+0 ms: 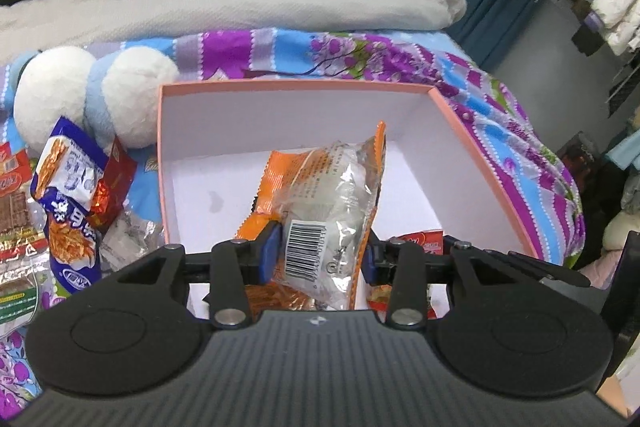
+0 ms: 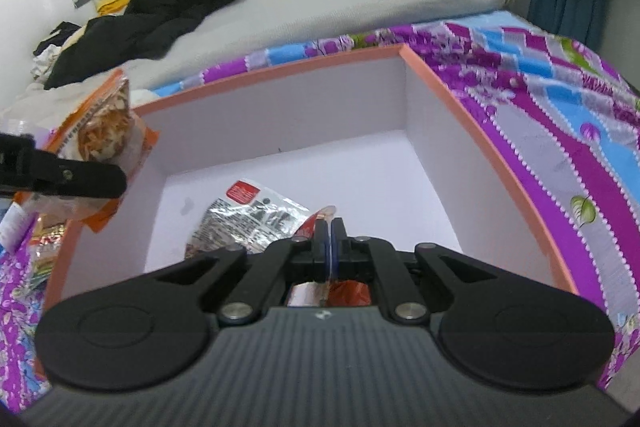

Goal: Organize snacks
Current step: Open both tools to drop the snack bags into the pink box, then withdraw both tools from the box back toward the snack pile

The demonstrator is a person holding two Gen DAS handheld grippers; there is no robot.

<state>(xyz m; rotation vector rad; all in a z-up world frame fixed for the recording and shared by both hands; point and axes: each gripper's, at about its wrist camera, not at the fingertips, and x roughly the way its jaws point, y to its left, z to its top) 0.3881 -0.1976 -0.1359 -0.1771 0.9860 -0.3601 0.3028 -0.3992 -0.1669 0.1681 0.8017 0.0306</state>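
So, from my left tongs [image 1: 320,251], I see the orange bag [image 1: 320,187] between the blue pads [image 1: 269,247]. The pads sit at its sides, so I am holding it. It hangs over the pink box [image 1: 480,131] because that is where the snacks go. The box sits on the bed [image 1: 520,115], and its white floor is mostly bare, so there is lots of room. More snacks wait on the bed to the left: a blue bag [image 1: 68,195] and a red pack [image 1: 116,183], near a soft toy [image 1: 132,95]. I think they go in later.

Now from my right tongs [image 2: 330,247]. They are pinched tight on the edge of a red and silver bag [image 2: 248,219]. A thin edge is easy to pinch, so the tongs look almost closed. This bag is low inside the box, close to the floor, and I think it is nearly ready to drop. At the left I can see my other tongs with the orange bag, up at the box wall.
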